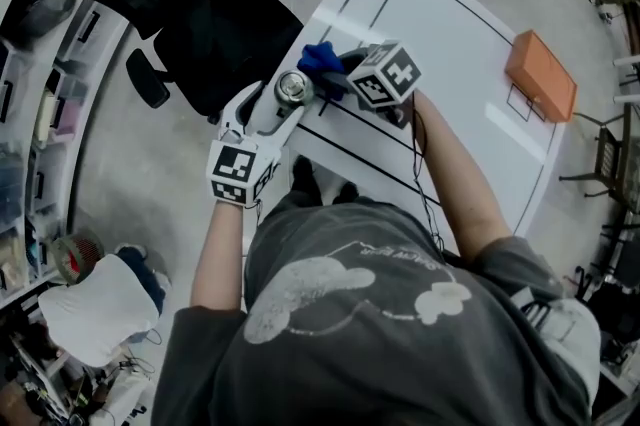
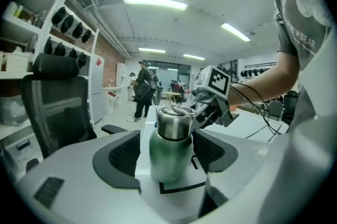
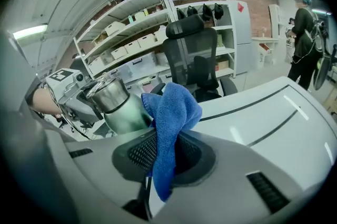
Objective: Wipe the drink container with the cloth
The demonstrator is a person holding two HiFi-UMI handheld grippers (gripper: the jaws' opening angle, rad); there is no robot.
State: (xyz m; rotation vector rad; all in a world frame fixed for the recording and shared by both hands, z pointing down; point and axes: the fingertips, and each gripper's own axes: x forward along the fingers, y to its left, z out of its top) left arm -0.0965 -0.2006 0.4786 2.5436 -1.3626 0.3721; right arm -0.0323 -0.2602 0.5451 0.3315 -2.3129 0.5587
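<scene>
Nearest the observer, the left tongs (image 2: 167, 161) stand wide and are closed on the drink container (image 3: 118, 106), a green flask with a steel cap, taken low on its body. On the frame-right side of the left gripper view contact is plain. On the other side it is harder to read, so the hold is judged light. The container stands upright on the desk (image 1: 440, 44) over a black marked corner. It is close to the desk's near edge, at centre-left of the head view.

The right tongs (image 3: 160, 157) are clamped on a blue cloth (image 3: 174, 107). One bunch rises above the jaws and appears to rest against the container's shoulder just under the cap. A tail hangs below.

Assessment: wiping of the upper body is in hand. To do it well, the left tongs should pin the base flat on the desk. The cloth's bunch, not the jaw tips, should press on the metal and be drawn round and down in short strokes. Pressure should run away from the near edge. The flanks under the left tongs will need a fresh grip to be reached. The hanging tail may snag.

Beyond, a black office chair (image 1: 215, 34) stands off the desk at upper left. An orange box (image 1: 540, 74) lies well apart at the desk's right edge.
</scene>
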